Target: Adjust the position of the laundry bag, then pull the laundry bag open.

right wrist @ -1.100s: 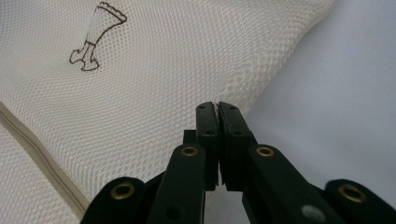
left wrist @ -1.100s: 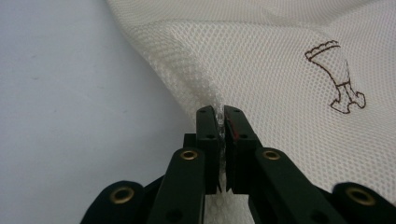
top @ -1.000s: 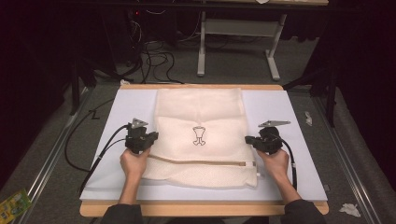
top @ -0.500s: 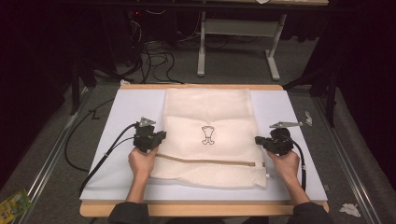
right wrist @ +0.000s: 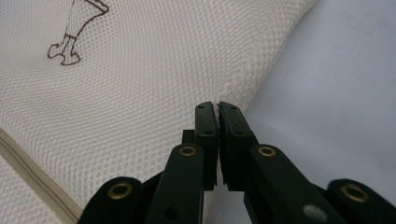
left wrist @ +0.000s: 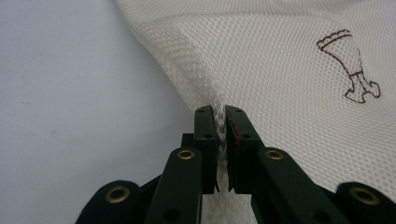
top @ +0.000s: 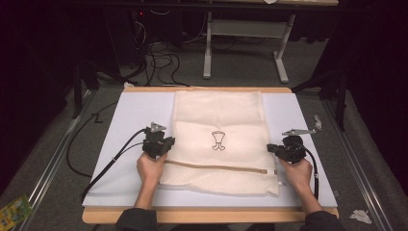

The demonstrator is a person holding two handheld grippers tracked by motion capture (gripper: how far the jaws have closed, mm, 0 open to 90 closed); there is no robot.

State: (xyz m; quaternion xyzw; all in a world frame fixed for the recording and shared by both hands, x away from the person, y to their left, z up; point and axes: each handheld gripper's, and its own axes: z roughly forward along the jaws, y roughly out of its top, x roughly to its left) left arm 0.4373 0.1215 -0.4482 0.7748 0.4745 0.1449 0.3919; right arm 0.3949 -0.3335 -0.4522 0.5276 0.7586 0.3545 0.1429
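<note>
Mesh bag (top: 219, 139) on desk (top: 130, 120): left hand-held gripper (left wrist: 221, 122) & right hand-held gripper (right wrist: 217, 116) each clamped on a side edge. Looks mid-spread; next prob. pull both edges taut w/ even tension.

- Your table (top: 207, 215) is a wooden board whose bare edge shows along the near and far sides, with a pale lavender-white sheet (top: 130, 115) covering most of its top.
- Around it you have grey carpet floor (top: 240, 67), lit near the table and fading into darkness at the sides and back.
- Beyond the far edge stands a white metal desk frame (top: 245, 33) on two feet.
- Black cables (top: 159, 57) tangle on the floor to its left.
- A green packet (top: 12, 210) lies at the near left.
- A crumpled scrap (top: 358, 216) lies at the near right.
</note>
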